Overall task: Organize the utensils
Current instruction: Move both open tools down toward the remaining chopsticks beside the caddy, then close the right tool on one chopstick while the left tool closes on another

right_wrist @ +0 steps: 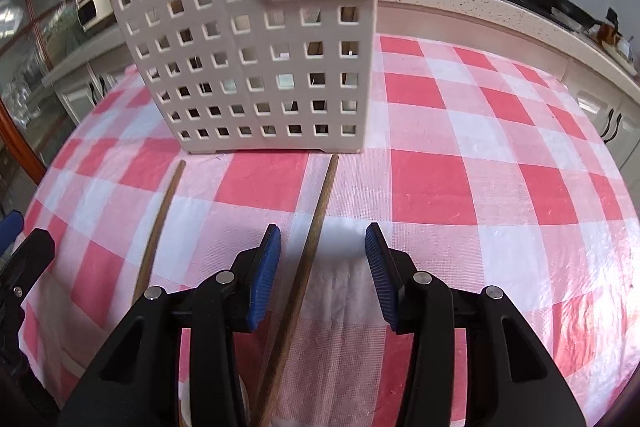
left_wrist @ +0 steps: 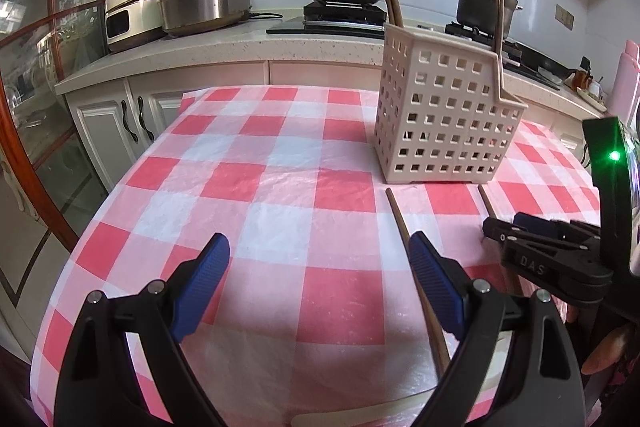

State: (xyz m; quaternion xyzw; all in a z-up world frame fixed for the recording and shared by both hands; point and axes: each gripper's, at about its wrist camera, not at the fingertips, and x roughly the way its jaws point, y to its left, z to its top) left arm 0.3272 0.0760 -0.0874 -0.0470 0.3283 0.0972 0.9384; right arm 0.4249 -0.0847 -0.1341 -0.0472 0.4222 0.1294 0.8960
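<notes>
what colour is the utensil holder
Beige utensil holder with square holes, clearest in the right wrist view.

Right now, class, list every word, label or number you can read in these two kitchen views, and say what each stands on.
"DAS": raised letters on the black arm of the right gripper, seen from the left wrist.
Brand word on the cream appliance on the counter: too small to read.
Right wrist view: no text.

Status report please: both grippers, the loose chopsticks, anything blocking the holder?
Left gripper open, empty. Right gripper open, straddling one chopstick, pads clear of it. Second chopstick loose on the tablecloth. Utensil holder upright, path unobstructed.
</notes>
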